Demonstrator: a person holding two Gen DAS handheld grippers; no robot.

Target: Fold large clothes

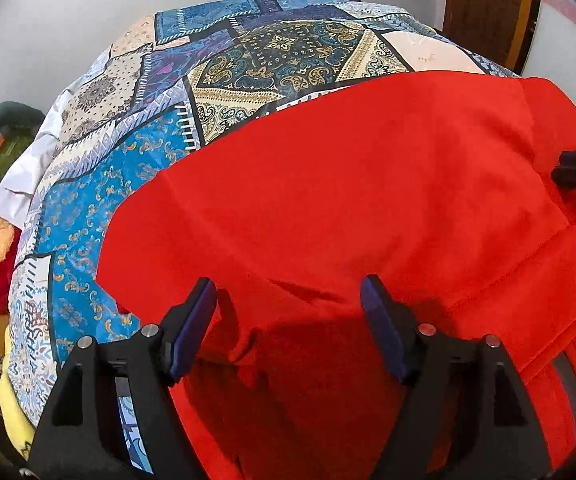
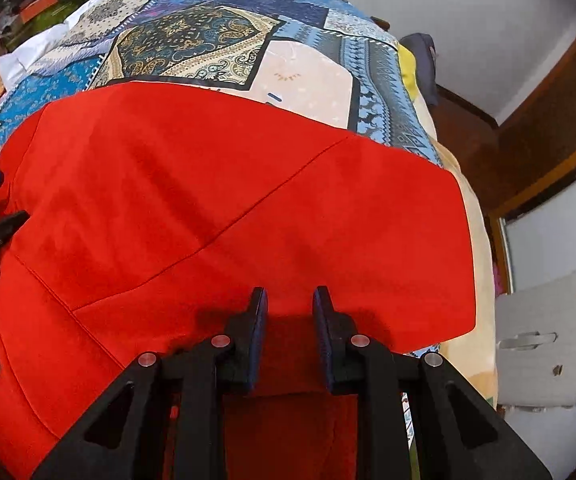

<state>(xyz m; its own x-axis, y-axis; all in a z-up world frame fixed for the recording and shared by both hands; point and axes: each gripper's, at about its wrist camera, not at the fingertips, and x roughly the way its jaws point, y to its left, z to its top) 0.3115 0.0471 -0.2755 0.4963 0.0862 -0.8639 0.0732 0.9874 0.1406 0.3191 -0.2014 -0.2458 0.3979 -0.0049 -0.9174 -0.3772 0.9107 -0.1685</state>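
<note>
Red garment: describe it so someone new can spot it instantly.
Find the bed, covered by a blue and beige patchwork bedspread. Spread flat across its near half, right in front of both grippers, lies the red garment. It is the one large plain, unpatterned cloth there, solid bright red with stitched seams.

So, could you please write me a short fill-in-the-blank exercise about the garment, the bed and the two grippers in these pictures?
1. The large garment spread on the bed is ____ in colour.
2. It lies on a patchwork-print bedsheet whose main colour is ____.
3. The left gripper has its jaws wide ____ above the cloth.
4. Of the two, the right gripper has the ____ gap between its fingers.

Missing words: red; blue; open; narrower
</note>
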